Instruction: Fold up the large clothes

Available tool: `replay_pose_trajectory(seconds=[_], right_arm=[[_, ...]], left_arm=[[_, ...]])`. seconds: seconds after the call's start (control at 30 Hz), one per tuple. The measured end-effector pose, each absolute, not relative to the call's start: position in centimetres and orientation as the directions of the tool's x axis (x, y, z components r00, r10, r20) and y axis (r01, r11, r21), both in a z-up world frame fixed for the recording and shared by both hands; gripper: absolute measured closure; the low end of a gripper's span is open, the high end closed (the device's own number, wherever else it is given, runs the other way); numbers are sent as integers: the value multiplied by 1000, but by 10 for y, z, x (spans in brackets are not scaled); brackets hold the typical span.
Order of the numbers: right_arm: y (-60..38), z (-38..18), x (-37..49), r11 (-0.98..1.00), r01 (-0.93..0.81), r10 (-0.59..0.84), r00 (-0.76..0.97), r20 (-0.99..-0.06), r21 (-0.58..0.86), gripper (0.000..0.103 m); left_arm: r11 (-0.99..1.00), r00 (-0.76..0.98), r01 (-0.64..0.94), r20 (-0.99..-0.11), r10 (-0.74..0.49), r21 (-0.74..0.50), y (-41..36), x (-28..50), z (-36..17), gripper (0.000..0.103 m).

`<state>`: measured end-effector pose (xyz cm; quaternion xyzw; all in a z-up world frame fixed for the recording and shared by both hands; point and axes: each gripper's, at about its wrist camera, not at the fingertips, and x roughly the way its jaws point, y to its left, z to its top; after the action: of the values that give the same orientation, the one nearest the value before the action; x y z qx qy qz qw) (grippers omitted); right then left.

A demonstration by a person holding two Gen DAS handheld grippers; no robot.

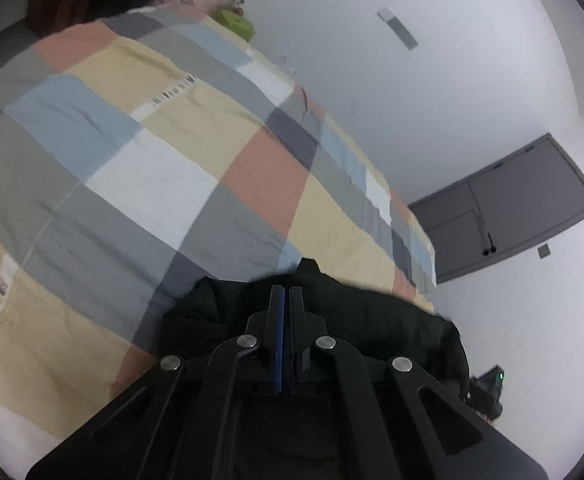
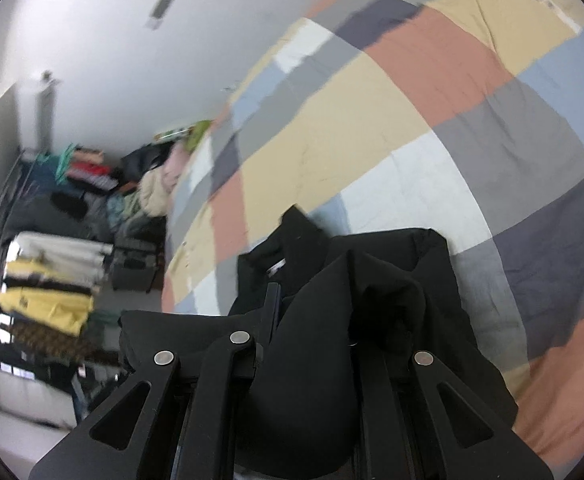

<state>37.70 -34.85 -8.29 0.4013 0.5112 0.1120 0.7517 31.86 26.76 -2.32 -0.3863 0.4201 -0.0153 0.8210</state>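
Both the left gripper [image 1: 286, 290] and right gripper [image 2: 292, 292] pinched the black fabric garment [image 2: 372, 280] above the checked patchwork quilt [image 1: 172, 160]; a thin pinch could slip, dropping the fold.

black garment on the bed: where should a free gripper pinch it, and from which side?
Probably the collar edge of the black garment, the flat layer lying on the quilt by the white label. Come in from above, jaws straddling that thin edge. The bunched fold draped over the right gripper is too thick and already held. The left gripper is shut, with the cloth just ahead.
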Motion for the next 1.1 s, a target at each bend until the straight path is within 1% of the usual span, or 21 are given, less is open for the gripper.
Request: replay_pose_trajectory(seconds=[0.1, 0.2, 0.33, 0.4, 0.47, 0.5, 0.57, 0.6, 0.63, 0.67, 0.7, 0.73, 0.77, 0.8, 0.83, 0.87, 1.0, 1.1], right_arm=[[-349, -104, 398, 647, 293, 562, 441, -700, 704, 93], [-349, -129, 413, 642, 348, 549, 412, -727, 683, 92], [-351, -155, 421, 607, 399, 577, 373, -727, 687, 89], [-352, -159, 424, 605, 392, 595, 356, -721, 693, 87], [-354, -157, 422, 592, 380, 616, 354, -703, 710, 80], [-356, -152, 420, 587, 366, 629, 356, -691, 722, 75], [-359, -140, 416, 586, 317, 652, 362, -666, 746, 57], [-359, -133, 413, 586, 290, 660, 370, -654, 756, 40], [-361, -121, 407, 593, 244, 666, 386, -638, 767, 28], [-360, -114, 404, 599, 223, 666, 394, -633, 769, 24], [-361, -102, 397, 610, 180, 665, 412, -622, 772, 21], [-364, -92, 390, 626, 148, 656, 431, -620, 766, 17], [-363, -85, 384, 644, 125, 641, 450, -622, 755, 14], [-367, -74, 374, 678, 86, 612, 484, -625, 730, 9], [-369, -66, 365, 705, 60, 583, 517, -627, 706, 3], [-370, -60, 357, 731, 37, 558, 544, -627, 682, 0], [-368, -62, 327, 814, -39, 482, 601, -637, 579, 0], [-361, -90, 319, 815, -40, 488, 584, -648, 578, 0]], left_arm=[[757, 621, -272, -709, -333, -594, 254, 338, -37, 103], [779, 586, -250, -731, -351, -575, 243, 353, -57, 103], [808, 567, -217, -744, -353, -548, 232, 361, -72, 103], [820, 565, -189, -742, -360, -541, 228, 362, -74, 100], [824, 567, -144, -728, -386, -548, 224, 360, -73, 100], [826, 568, -129, -723, -392, -549, 223, 359, -73, 100], [829, 568, -101, -716, -406, -550, 222, 357, -72, 99], [827, 569, -95, -712, -412, -554, 223, 357, -73, 99], [823, 569, -84, -705, -423, -562, 223, 356, -74, 98], [820, 571, -69, -696, -435, -569, 224, 353, -75, 97], [818, 574, -48, -686, -447, -573, 224, 350, -76, 84], [820, 576, -36, -682, -451, -572, 225, 348, -77, 56], [821, 579, -30, -680, -450, -570, 227, 344, -79, 40], [823, 590, -28, -674, -444, -567, 230, 340, -81, 19], [823, 605, -18, -662, -443, -568, 232, 335, -83, 18], [823, 611, -10, -655, -445, -568, 234, 333, -85, 18], [808, 597, 12, -644, -479, -590, 242, 329, -107, 17], [789, 567, 17, -645, -513, -614, 243, 333, -128, 16]])
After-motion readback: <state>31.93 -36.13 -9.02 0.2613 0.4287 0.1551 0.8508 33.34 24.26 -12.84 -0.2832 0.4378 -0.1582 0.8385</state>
